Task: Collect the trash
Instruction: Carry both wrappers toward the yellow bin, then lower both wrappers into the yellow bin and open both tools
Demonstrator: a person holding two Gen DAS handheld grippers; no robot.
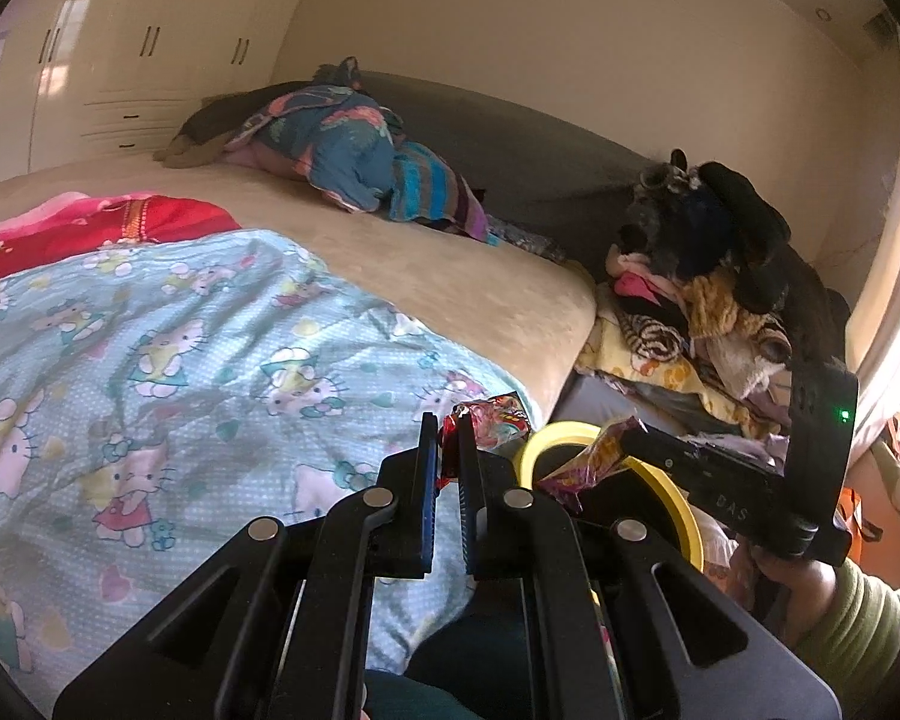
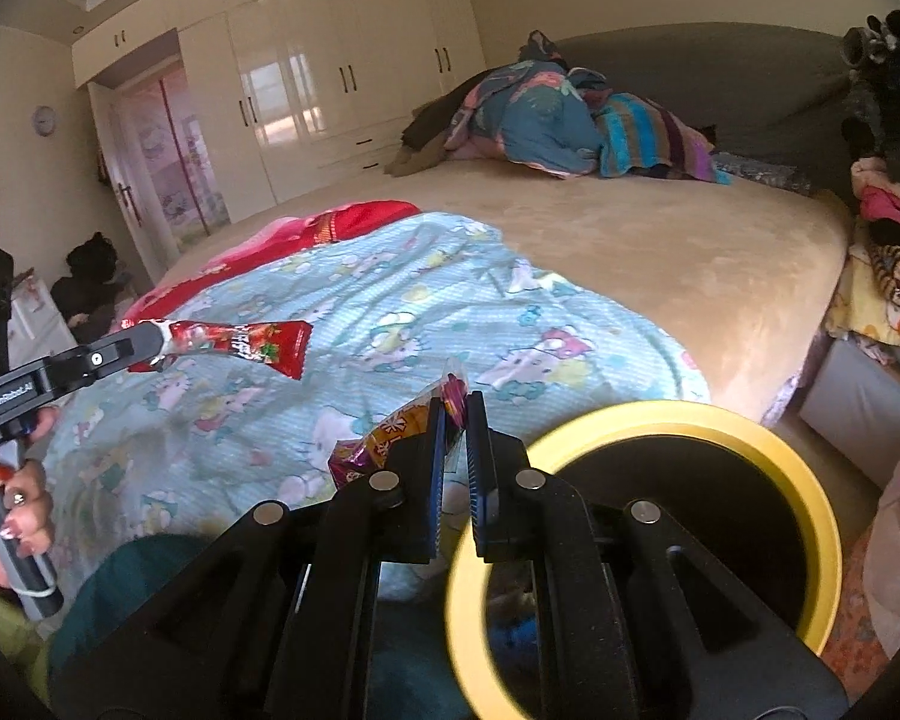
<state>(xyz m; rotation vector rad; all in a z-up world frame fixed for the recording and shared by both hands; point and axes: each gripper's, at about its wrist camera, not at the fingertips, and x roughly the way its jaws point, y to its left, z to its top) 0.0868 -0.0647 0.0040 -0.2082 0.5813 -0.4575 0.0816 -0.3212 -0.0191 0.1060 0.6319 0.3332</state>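
My left gripper (image 1: 447,423) is shut on a red snack wrapper (image 1: 495,417) that sticks out past its fingertips; the right wrist view shows that gripper (image 2: 150,339) at the left with the red wrapper (image 2: 240,345) hanging over the blue cartoon-print blanket (image 2: 360,324). My right gripper (image 2: 456,405) is shut on an orange and purple wrapper (image 2: 384,441); in the left wrist view this gripper (image 1: 627,438) holds its wrapper (image 1: 588,459) above the yellow-rimmed bin (image 1: 678,489). The bin (image 2: 720,420) stands beside the bed at the lower right.
A beige bed (image 2: 660,240) carries a heap of blue and striped clothes (image 2: 570,120) at its far end and a red cloth (image 2: 354,219). Piled clothes (image 1: 702,312) rise to the right of the bed. White wardrobes (image 2: 330,78) line the far wall.
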